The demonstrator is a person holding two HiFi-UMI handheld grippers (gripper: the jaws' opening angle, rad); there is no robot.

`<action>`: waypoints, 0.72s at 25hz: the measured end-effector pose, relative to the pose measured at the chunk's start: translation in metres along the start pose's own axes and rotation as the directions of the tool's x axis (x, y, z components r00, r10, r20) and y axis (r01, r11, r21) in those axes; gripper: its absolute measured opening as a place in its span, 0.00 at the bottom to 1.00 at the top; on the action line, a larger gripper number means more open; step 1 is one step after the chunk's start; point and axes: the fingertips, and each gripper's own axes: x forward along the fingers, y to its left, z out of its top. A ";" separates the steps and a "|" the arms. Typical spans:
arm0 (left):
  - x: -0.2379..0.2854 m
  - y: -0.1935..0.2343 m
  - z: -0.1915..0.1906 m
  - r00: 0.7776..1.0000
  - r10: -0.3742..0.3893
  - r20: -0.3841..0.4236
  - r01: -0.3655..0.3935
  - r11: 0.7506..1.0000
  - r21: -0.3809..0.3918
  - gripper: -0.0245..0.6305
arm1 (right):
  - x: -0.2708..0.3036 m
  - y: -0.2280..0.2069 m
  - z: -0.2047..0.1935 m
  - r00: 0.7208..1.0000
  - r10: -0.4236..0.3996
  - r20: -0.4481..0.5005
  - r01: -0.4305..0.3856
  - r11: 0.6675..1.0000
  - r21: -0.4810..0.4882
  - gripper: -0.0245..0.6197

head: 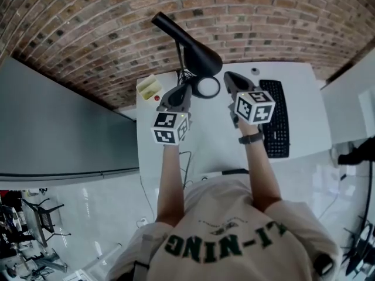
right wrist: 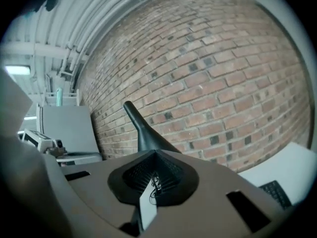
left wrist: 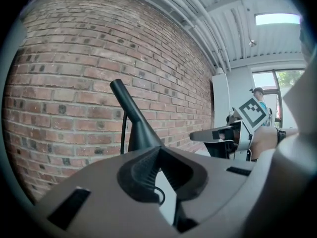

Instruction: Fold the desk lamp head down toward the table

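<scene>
Beside the lamp head [head: 193, 43], left tongs [head: 186, 88] and right tongs [head: 229, 76] sit closed (empty).

One black lamp [head: 193, 45] is in the upper middle of the frame. There are two grippers below it, the left gripper [head: 180, 91] and the right gripper [head: 232, 79]. There is one keyboard [head: 276, 119] at the right, one yellow pad [head: 149, 87], one red dot [head: 157, 97] and one white table [head: 211, 148].

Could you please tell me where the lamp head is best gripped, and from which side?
Probably the slim tapered tail of the lamp head, slanting up toward the brick wall: narrow enough for a claw, unlike the wide shade end. Come from the front, as the wall closes off the back.
</scene>
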 end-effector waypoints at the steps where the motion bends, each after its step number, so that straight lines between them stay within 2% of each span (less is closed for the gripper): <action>1: -0.002 -0.002 0.006 1.000 -0.001 0.013 0.001 1.000 0.007 0.04 | -0.006 0.002 0.007 0.999 -0.020 0.027 0.022 0.999 -0.044 0.05; 4: -0.012 -0.007 0.021 0.999 0.010 0.050 -0.011 0.999 0.037 0.04 | -0.024 0.014 0.020 0.994 -0.067 0.084 0.079 0.986 -0.148 0.05; 9: -0.034 -0.010 0.032 0.993 0.062 0.096 -0.069 0.995 0.071 0.04 | -0.052 0.038 0.029 0.986 -0.095 0.141 0.124 0.968 -0.216 0.05; 18: -0.079 -0.012 0.032 0.990 0.072 0.125 -0.080 0.995 0.062 0.04 | -0.081 0.069 0.016 0.982 -0.113 0.153 0.143 0.969 -0.201 0.05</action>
